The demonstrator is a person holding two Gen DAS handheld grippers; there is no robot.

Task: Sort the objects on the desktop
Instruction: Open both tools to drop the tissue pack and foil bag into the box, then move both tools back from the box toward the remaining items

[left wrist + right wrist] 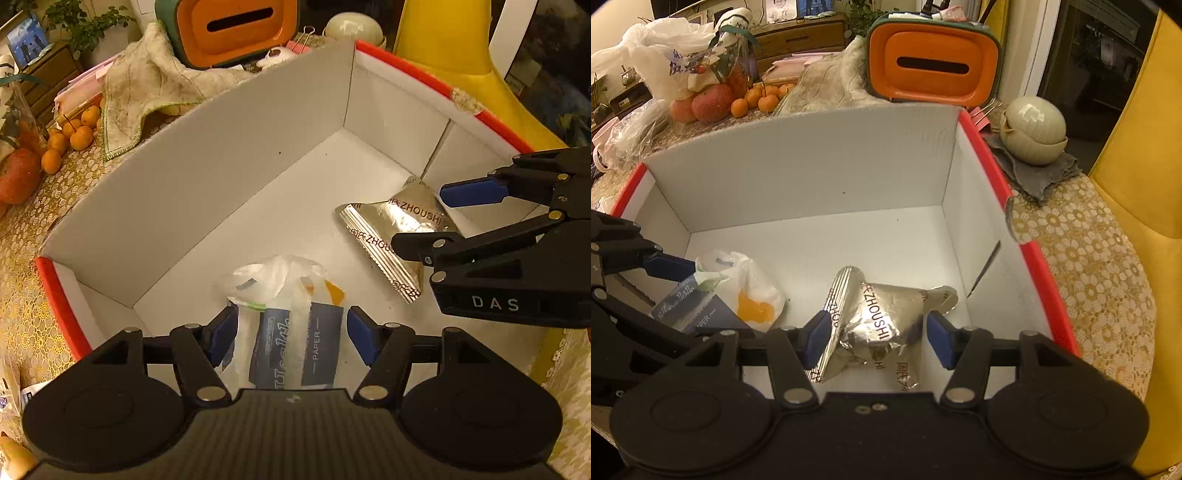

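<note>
A white cardboard box with a red rim [236, 147] [798, 177] stands on the table. Inside it lie a tissue pack in white and blue plastic [284, 325] [738, 295] and a crinkled silver foil snack packet [391, 232] [882, 325]. My left gripper [291, 332] is open, its blue pads on either side of the tissue pack, with a gap on the right. My right gripper [875, 338] is open around the foil packet; it also shows in the left wrist view [436, 218]. Both reach into the box.
Behind the box stand an orange tissue holder [932, 66], a beige cloth [147, 85], small oranges [70, 133], apples [709, 101] and plastic bags [665, 59]. Stacked green bowls [1034, 129] sit on a grey cloth at right. A yellow chair [1137, 184] stands beside the lace-covered table [1082, 266].
</note>
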